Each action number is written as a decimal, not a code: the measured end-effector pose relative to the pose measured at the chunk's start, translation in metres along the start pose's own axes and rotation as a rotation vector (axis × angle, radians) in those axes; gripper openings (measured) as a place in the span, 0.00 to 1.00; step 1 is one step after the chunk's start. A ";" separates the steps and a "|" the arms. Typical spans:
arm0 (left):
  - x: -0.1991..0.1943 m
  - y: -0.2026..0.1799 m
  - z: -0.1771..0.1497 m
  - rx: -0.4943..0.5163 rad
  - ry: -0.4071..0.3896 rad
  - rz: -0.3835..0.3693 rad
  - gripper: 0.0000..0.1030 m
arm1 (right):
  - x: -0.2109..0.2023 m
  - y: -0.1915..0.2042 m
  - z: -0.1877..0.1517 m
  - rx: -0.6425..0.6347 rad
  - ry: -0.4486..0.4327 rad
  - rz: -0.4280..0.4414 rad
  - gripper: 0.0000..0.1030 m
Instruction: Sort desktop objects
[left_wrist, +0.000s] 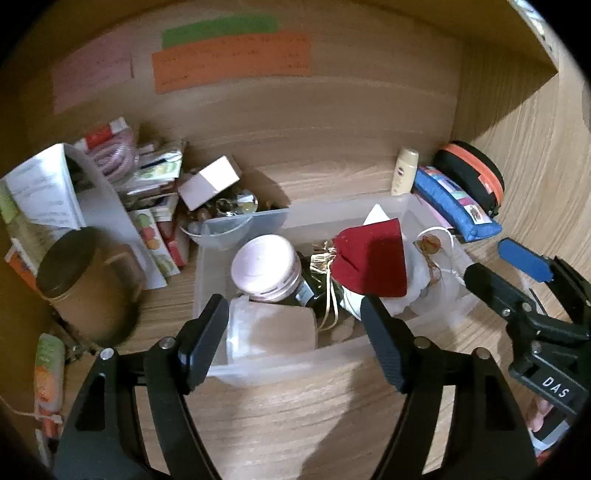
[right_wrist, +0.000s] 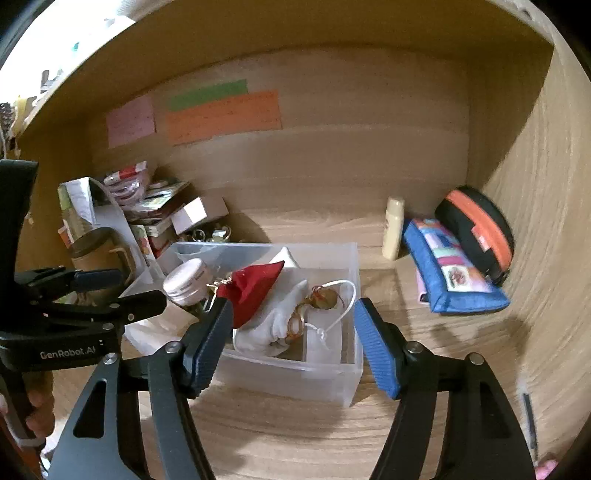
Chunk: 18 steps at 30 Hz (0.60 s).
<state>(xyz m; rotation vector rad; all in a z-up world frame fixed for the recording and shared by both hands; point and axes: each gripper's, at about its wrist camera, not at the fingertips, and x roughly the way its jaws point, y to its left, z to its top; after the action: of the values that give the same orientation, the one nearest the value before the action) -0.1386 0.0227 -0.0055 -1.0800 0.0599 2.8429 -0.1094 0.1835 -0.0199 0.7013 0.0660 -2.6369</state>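
Your left tongs (left_wrist: 295, 338) and right tongs (right_wrist: 291, 345) both stand apart, gripping nothing; between them sits the clear plastic bin (right_wrist: 295, 373). A red pouch (right_wrist: 255, 291) lies inside.

Warm, dim light fills both views; strong fisheye bending and black vignette ring the edges. Soft shadows fall behind the clear plastic bin (right_wrist: 325, 376). Left of the bin, clutter blurs slightly; far above-left, daylight blows out white.
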 end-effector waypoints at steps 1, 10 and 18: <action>-0.004 0.001 -0.002 -0.003 -0.005 0.002 0.72 | -0.003 0.001 0.001 -0.004 -0.006 -0.001 0.63; -0.052 0.006 -0.019 -0.014 -0.091 0.100 0.94 | -0.044 0.017 0.002 -0.047 -0.072 -0.009 0.80; -0.091 0.007 -0.038 -0.040 -0.139 0.127 0.97 | -0.084 0.036 -0.002 -0.096 -0.125 -0.016 0.88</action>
<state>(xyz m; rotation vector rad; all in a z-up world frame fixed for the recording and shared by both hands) -0.0468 0.0054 0.0269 -0.9133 0.0635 3.0365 -0.0285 0.1825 0.0213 0.5051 0.1622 -2.6666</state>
